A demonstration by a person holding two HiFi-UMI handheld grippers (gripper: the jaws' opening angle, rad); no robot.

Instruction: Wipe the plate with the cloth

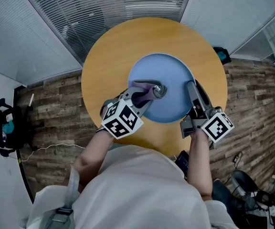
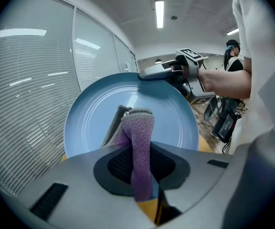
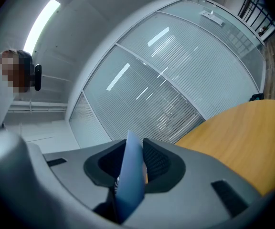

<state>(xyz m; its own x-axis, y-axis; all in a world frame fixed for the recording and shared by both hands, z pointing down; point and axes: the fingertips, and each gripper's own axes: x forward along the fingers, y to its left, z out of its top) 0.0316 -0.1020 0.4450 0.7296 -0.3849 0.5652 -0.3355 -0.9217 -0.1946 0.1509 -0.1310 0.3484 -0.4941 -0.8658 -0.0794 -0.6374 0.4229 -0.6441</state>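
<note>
A light blue plate (image 1: 168,73) is held up over the round wooden table (image 1: 109,56). My right gripper (image 1: 191,86) is shut on the plate's right rim, and the rim (image 3: 130,175) shows edge-on between its jaws in the right gripper view. My left gripper (image 1: 149,92) is shut on a purple and grey cloth (image 1: 144,90). The cloth (image 2: 137,137) presses against the plate's face (image 2: 99,113) near its middle. In the left gripper view the right gripper (image 2: 144,75) shows at the plate's upper edge.
The table stands on a wood-plank floor (image 1: 56,99) beside glass walls with blinds (image 1: 99,8). A black chair (image 1: 4,128) is at the left and a cable (image 1: 47,149) lies on the floor. Dark gear (image 1: 245,182) sits at the lower right.
</note>
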